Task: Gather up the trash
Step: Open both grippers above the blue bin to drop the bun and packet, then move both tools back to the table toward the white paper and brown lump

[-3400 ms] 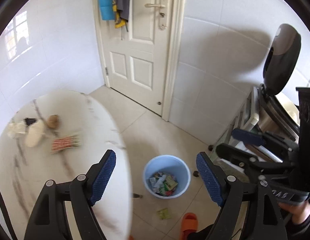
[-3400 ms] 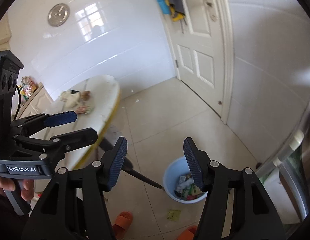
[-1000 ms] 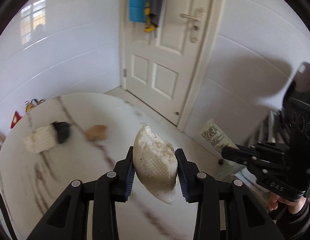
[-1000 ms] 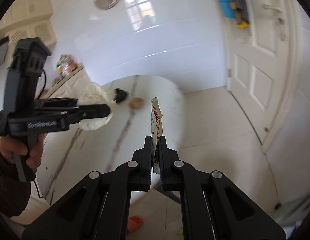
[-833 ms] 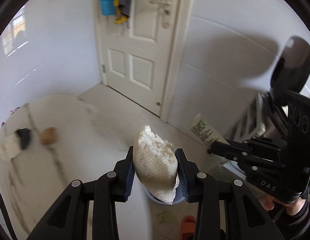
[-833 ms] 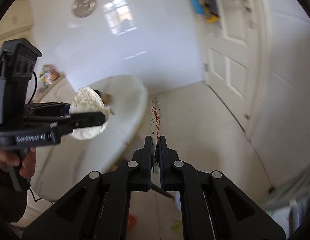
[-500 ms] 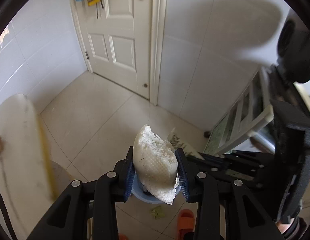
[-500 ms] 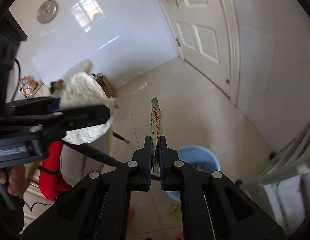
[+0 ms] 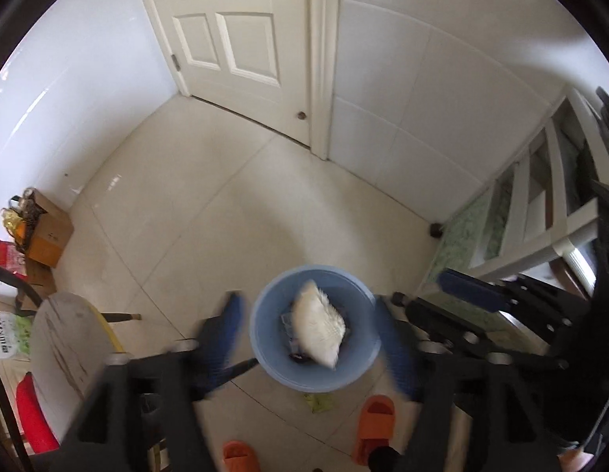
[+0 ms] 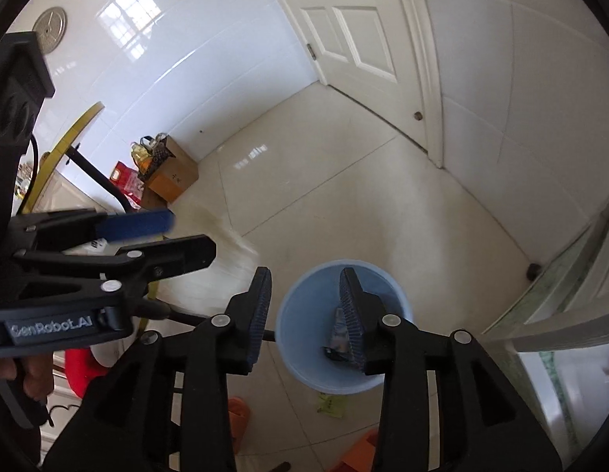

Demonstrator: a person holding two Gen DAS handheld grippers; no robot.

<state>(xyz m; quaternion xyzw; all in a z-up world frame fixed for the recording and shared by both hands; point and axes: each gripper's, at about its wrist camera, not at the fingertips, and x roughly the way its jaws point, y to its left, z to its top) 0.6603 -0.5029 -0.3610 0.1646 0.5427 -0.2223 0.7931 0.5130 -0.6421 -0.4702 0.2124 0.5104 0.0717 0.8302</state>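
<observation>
Here, both grippers above the blue bin (image 9: 265, 350), jaws opening.
Left gripper (image 9: 310, 338) released, white lump (image 9: 318, 324) inside the bin; right gripper (image 10: 306, 314) holding nothing, wrapper (image 10: 338, 332) in the bin.

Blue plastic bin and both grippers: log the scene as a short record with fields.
bin: round blue plastic bin on the tiled floor, below both grippers
white lump: crumpled white foam-like lump over the bin's mouth, touching no pad
left gripper: jaws opening, nothing between them
right gripper: jaws opening, nothing between them
bin contents: dark wrappers
floor litter: small yellow-green wrapper beside the bin, near orange slippers
</observation>
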